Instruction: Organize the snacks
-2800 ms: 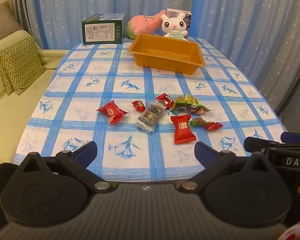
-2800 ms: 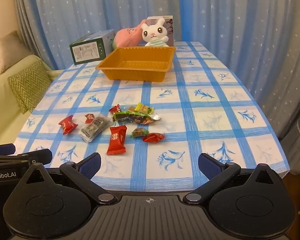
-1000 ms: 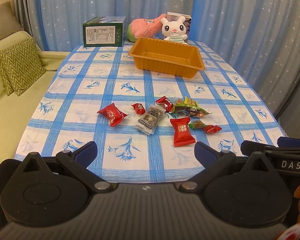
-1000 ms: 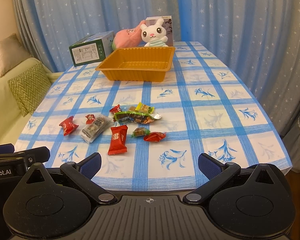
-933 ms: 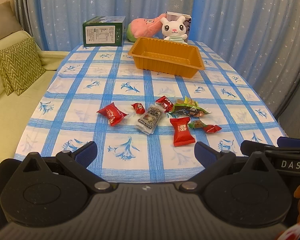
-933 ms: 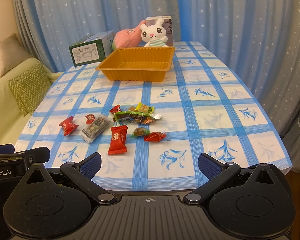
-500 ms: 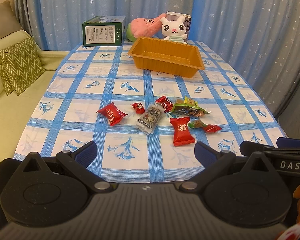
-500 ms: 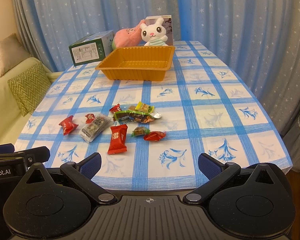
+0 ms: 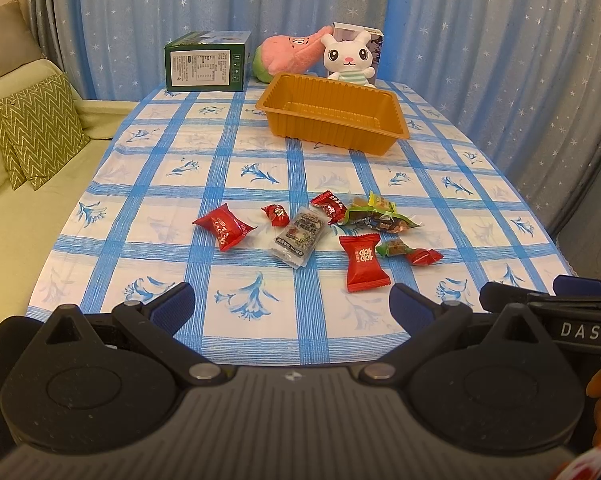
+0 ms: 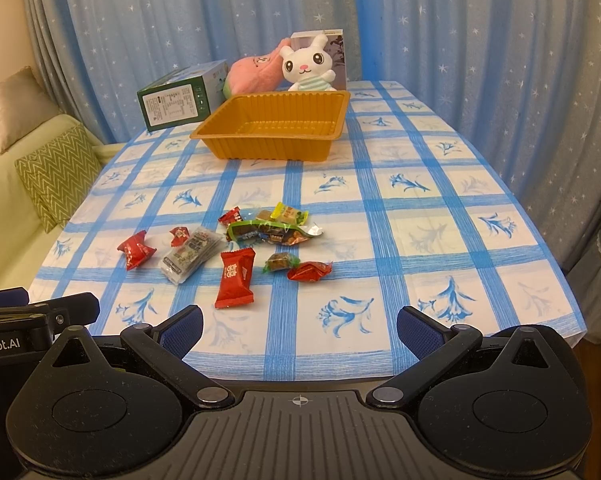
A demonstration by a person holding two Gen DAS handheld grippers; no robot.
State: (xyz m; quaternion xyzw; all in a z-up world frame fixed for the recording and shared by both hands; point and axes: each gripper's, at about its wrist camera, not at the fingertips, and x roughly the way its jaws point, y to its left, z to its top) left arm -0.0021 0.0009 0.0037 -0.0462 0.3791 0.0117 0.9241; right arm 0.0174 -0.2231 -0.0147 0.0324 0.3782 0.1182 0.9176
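Tabletop (image 9: 160, 184) snacks (image 9: 320, 232) beyond spread jaws

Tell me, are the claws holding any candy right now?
No. The left claw and the right claw are both open with nothing between their fingers. The candies all lie loose on the table.

Bare cloth (image 10: 420, 240) (right side) beside snacks (image 10: 236, 248).

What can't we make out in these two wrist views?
- Orange tray floor: near wall hides part, both views.
- Box behind white bunny: mostly covered.
- Green carton label: too small.
- Near table edge: hidden by left tool and right tool.
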